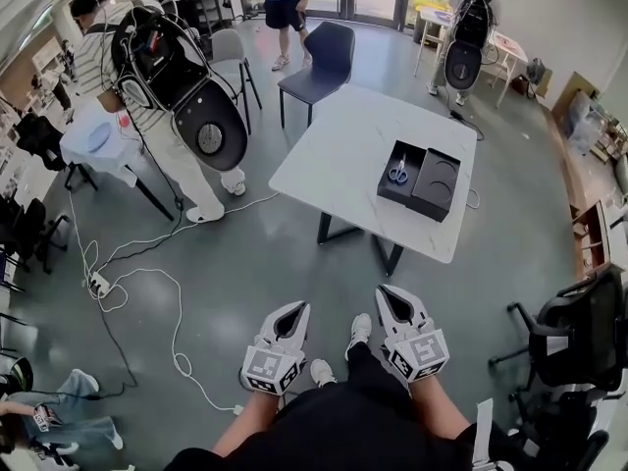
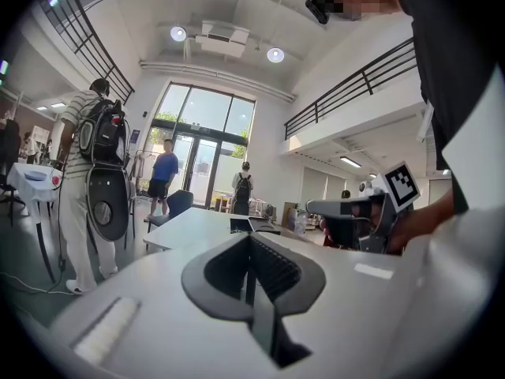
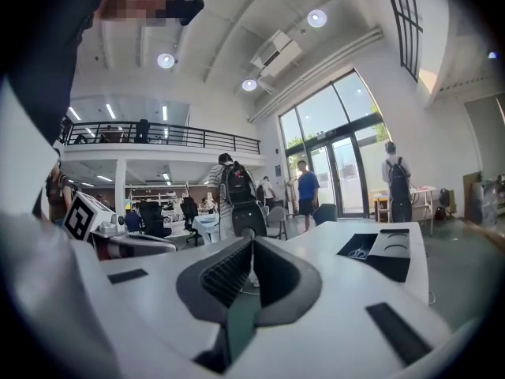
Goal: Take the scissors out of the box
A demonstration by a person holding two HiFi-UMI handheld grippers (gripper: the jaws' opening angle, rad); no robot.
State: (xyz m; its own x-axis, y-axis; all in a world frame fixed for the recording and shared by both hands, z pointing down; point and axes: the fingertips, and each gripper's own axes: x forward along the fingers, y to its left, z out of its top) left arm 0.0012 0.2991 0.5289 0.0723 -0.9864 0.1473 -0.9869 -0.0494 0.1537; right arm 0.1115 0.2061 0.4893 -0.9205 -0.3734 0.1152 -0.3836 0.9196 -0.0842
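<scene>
Left gripper [image 2: 251, 247]: we see its jaws pressed together, with nothing between them.
Right gripper [image 2: 317, 207]: at our right, gripped by a hand [image 2: 412, 226], with its marker cube [image 2: 402, 186] on top.
Counter [image 2: 189, 226]: white, beyond the jaws and well apart from them.
Box [image 2: 251, 225]: dark and low on the counter; we cannot make out its contents.
Chair [image 2: 178, 204]: dark, near the counter's left end.
People: a striped-shirt person [image 2: 79, 133] carrying a backpack stands at left; a blue-shirt person [image 2: 164, 172] waits by the glass doors.
</scene>
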